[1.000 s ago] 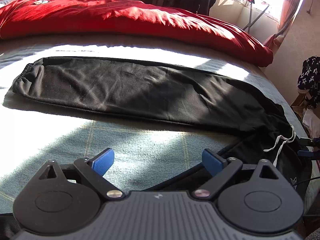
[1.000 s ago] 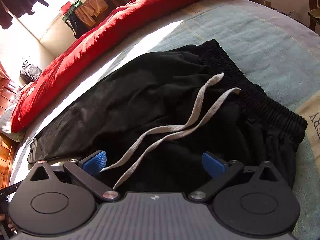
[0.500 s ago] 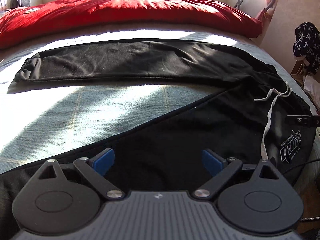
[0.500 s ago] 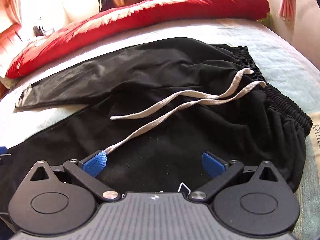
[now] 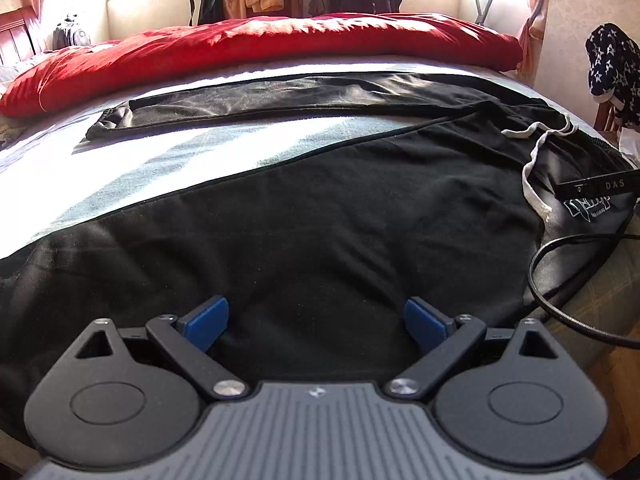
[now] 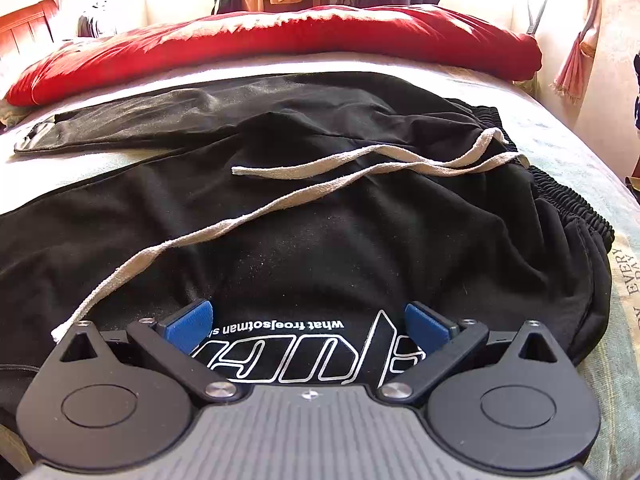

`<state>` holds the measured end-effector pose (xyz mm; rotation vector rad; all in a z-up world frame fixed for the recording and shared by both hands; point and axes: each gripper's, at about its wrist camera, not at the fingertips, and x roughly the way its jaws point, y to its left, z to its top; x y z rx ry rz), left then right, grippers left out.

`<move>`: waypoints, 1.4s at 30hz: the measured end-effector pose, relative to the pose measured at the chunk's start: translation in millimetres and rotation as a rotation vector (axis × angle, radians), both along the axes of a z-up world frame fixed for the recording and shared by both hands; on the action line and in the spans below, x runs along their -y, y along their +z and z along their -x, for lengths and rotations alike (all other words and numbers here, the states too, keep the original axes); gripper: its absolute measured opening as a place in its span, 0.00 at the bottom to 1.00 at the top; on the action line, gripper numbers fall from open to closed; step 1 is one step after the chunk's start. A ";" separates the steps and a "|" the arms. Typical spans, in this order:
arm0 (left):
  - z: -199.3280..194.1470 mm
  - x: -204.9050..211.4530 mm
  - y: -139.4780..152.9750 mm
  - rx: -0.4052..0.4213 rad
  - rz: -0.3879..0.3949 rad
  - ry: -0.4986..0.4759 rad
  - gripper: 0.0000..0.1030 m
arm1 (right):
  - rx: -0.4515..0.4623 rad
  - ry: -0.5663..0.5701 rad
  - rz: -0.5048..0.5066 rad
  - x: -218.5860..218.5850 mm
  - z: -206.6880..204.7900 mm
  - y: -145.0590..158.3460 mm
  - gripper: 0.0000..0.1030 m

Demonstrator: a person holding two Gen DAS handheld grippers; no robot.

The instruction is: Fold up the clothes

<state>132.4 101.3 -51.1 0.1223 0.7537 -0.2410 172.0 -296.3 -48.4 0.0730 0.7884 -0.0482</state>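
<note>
Both the left gripper point(image 5: 316, 322) and right gripper point(image 6: 308, 322) are hovering released over the soft, limp black drawstring trousers point(image 5: 320, 220), likely best pinched along the near leg's edge.

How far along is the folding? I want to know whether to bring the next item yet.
Done: the black trousers are spread on the bed, legs apart in a V. In hand: nothing; left gripper and right gripper hover open over the near leg and the hip logo. Left: every fold, and the drawstring lies loose.
</note>
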 end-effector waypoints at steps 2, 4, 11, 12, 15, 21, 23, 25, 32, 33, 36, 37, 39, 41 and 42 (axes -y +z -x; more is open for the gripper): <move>4.6 1.6 4.5 0.038 -0.001 -0.015 0.92 | 0.046 0.017 -0.054 -2.1 16.4 5.1 1.00; 6.8 8.6 11.1 0.093 -0.005 -0.030 0.92 | 0.086 0.053 -0.086 -9.4 33.7 8.3 1.00; 10.1 31.7 -8.0 0.044 0.063 -0.075 0.92 | 0.075 0.098 -0.016 -37.9 62.5 0.1 1.00; 15.1 32.6 -12.4 0.043 0.057 -0.070 0.92 | 0.072 0.100 -0.009 -39.4 65.3 -2.7 1.00; 38.1 27.0 -13.5 0.064 0.063 -0.057 0.92 | 0.087 0.103 -0.013 -40.8 72.4 -3.5 1.00; 46.2 8.3 3.5 0.113 0.072 -0.001 0.92 | 0.144 0.165 -0.037 -59.6 63.1 10.4 1.00; 38.7 4.5 3.3 0.117 0.074 0.012 0.92 | 0.129 0.192 -0.016 -73.4 54.7 5.8 1.00; 34.5 0.8 -3.4 0.080 0.092 0.036 0.92 | 0.092 0.200 0.007 -85.8 49.3 -4.0 1.00; 53.9 -20.0 -8.5 0.054 0.173 0.027 0.93 | 0.130 0.214 0.022 -86.8 61.5 -16.5 1.00; 51.6 -25.1 -4.8 0.065 0.177 0.034 0.93 | 0.126 0.213 0.024 -87.2 60.7 -16.7 1.00; 34.9 -42.9 4.9 0.121 0.138 0.117 0.93 | 0.124 0.202 0.040 -90.7 59.3 -17.1 1.00; 29.3 -48.1 6.7 0.134 0.131 0.138 0.93 | 0.125 0.202 0.043 -90.9 59.3 -17.4 1.00; 14.7 -60.8 5.6 0.141 0.160 0.151 0.93 | 0.128 0.204 0.044 -90.2 59.4 -17.9 1.00; 1.5 -70.7 -1.5 0.113 0.189 0.173 0.93 | 0.127 0.205 0.041 -89.5 59.0 -17.8 1.00; -1.9 -75.6 -6.8 0.088 0.203 0.196 0.93 | 0.127 0.205 0.043 -89.7 59.1 -17.8 1.00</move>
